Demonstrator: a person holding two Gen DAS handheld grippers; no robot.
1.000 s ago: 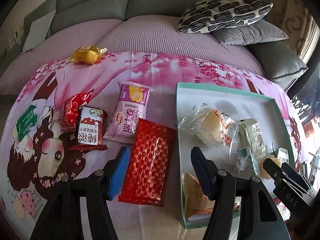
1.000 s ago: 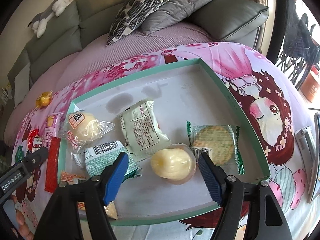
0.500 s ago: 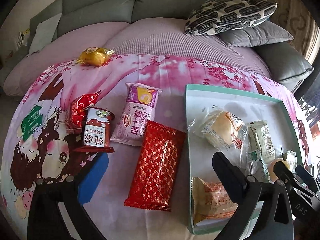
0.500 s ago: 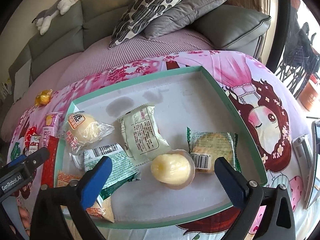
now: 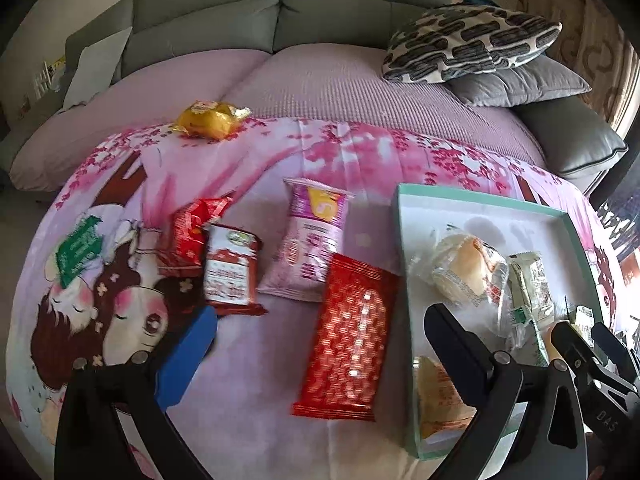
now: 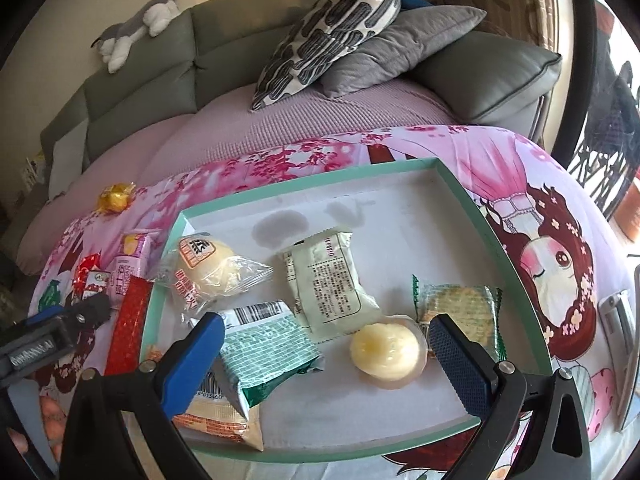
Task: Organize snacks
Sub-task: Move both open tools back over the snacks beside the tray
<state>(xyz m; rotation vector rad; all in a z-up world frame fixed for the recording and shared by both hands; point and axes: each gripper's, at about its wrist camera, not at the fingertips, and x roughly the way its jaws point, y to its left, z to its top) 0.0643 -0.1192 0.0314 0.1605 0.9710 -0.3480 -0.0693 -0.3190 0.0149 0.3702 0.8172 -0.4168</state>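
Hard to see: the print on the snacks in my left view is smeared by blur; the orange pack (image 5: pixel 438 400) at the tray's near corner is partly covered by my left claw's finger, and in the right view by my right claw's blue pad.
Cut off: the silver object (image 6: pixel 624 344) at the right edge of my right view; I cannot tell what it is.
Left claw (image 5: pixel 316 344): spread wide, gripping nothing, above the pink cartoon sheet (image 5: pixel 120 280).
Red patterned pack (image 5: pixel 350 338): flat on the sheet, right between my left fingers, just beside the tray's left wall.
Other loose snacks: purple pack (image 5: pixel 310 240) beyond the red one; red-and-white pack (image 5: pixel 232 270) and a crumpled red wrapper (image 5: pixel 192 228) to its left; yellow snack (image 5: pixel 210 120) far off at the sheet's edge.
Right claw (image 6: pixel 320 348): spread wide, empty, over the near part of the tray.
Teal tray (image 6: pixel 476 208): holds a bun in clear wrap (image 6: pixel 208 272), pale green pack (image 6: pixel 328 280), green brick-print pack (image 6: pixel 268 352), green-edged cookie pack (image 6: pixel 460 312).
Yellow jelly cup (image 6: pixel 386 350): in the tray, between my right fingers, nearer the right one.
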